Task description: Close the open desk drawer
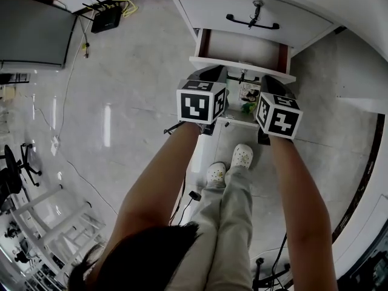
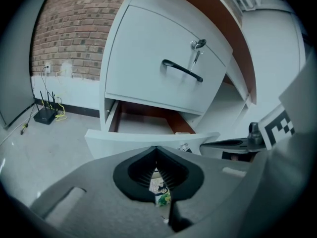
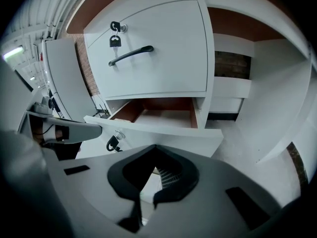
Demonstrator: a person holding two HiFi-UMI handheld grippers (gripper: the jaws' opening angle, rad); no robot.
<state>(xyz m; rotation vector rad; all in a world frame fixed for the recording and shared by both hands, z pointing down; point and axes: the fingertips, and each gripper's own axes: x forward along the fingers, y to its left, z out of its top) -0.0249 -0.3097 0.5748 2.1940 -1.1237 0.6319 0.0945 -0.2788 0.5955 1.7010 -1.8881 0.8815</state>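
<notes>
drawer (image 1: 241, 48) sits pulled out. left tool (image 1: 210, 74) and right tool (image 1: 271, 82) both pinched closed, holding nothing, tips near its front panel (image 3: 148, 129).

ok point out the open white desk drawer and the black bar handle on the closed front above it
open white desk drawer (image 3: 173, 135): right gripper view, middle of its front panel
black bar handle (image 3: 131, 54): right gripper view, middle of the bar

The head view looks steeply down from above the person onto the open drawer (image 1: 242, 48) at the front of the desk (image 1: 364, 11). Both gripper views sit low and close before it, tilted upward. They share that drawer and the closed drawer (image 2: 148, 68) above.
</notes>
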